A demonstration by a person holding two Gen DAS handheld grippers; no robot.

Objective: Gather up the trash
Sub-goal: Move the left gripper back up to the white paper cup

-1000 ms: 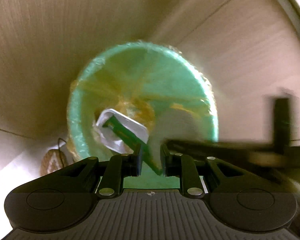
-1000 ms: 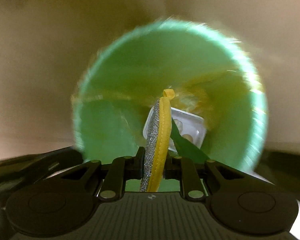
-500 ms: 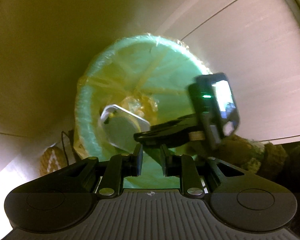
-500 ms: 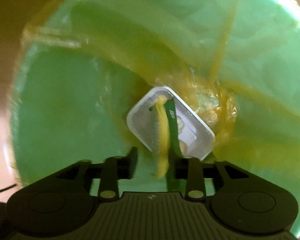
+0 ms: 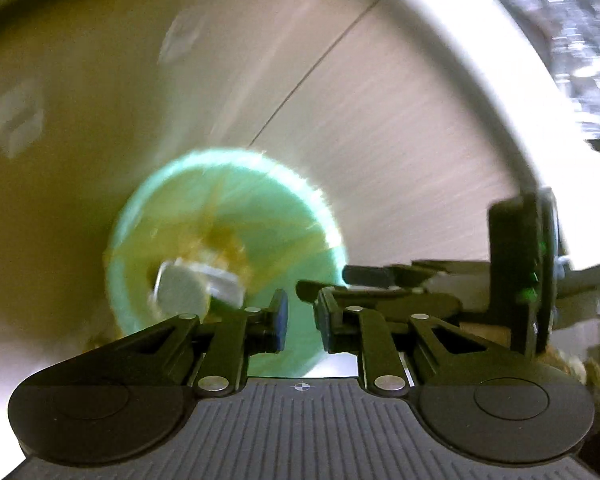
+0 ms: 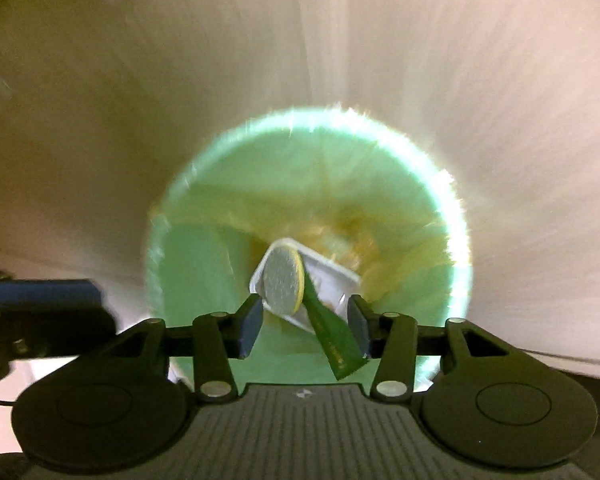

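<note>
a: status on your claws?

b: right gripper (image 6: 305, 330) spread wide, nothing between the pads. left gripper (image 5: 300, 322) parted too, empty.

a: trash location?

b: all down in the green bin (image 6: 204, 280), lined with a yellowish bag. white plastic tray (image 6: 332, 280) at the bottom, round grey-and-yellow scrub pad (image 6: 281, 282) lying on it, green wrapper strip (image 6: 334, 344) leaning across the tray edge.

a: left view?

b: blurry. same bin (image 5: 312, 224) below, tray (image 5: 224, 286) and pad (image 5: 180, 290) inside. right gripper (image 5: 400, 280) sits just beside mine.
</note>
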